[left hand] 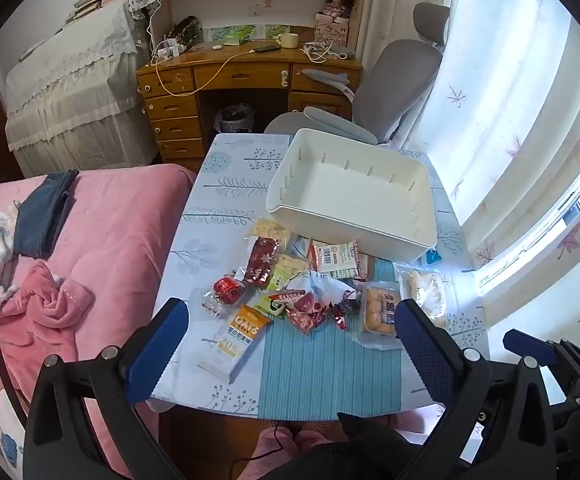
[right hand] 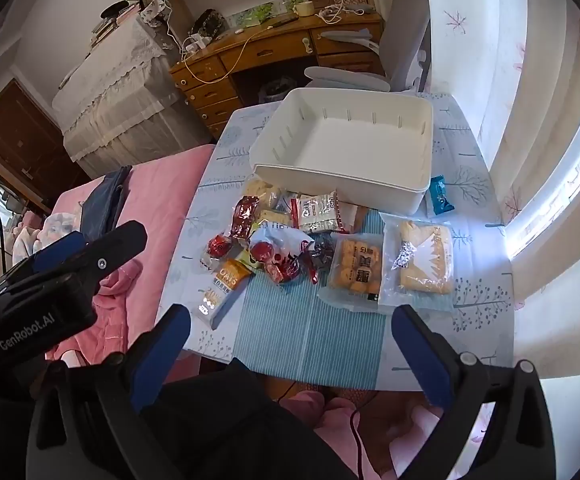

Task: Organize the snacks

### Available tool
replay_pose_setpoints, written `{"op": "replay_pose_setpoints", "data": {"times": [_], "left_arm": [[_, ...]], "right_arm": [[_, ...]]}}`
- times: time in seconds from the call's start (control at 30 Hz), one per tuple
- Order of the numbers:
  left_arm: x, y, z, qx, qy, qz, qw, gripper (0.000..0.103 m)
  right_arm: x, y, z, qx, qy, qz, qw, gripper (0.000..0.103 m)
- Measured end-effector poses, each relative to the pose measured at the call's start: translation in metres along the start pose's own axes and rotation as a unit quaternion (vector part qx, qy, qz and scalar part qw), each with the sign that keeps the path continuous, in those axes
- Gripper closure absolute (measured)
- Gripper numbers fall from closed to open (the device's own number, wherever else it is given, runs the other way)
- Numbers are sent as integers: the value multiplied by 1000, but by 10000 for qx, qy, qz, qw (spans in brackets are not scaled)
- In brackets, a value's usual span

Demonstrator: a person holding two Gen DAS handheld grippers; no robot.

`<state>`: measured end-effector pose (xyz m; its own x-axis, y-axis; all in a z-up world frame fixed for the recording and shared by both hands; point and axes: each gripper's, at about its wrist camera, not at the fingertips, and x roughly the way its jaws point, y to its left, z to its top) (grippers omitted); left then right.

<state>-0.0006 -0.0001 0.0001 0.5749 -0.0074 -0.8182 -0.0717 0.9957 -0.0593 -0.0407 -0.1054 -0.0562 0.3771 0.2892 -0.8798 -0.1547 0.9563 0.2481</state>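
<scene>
Zero snacks [left hand: 290, 280] sit in the white bin [left hand: 354, 196]; all lie loose on the tabletop [left hand: 210, 184]. Left gripper [left hand: 290, 344] and right gripper [right hand: 290, 344] hover apart, empty.

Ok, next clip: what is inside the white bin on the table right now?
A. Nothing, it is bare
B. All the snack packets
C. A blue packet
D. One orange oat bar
A: the white bin shows only its bare floor, while the snack packets lie on the table in front of it.
</scene>
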Motion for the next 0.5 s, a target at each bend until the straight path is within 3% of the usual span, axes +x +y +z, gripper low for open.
{"op": "replay_pose_setpoints", "data": {"times": [0.5], "left_arm": [[-9,-4,-13,-84,61,-46,9999,1]], "right_arm": [[-5,1,-8,-32,-33,-23,10000,2]]}}
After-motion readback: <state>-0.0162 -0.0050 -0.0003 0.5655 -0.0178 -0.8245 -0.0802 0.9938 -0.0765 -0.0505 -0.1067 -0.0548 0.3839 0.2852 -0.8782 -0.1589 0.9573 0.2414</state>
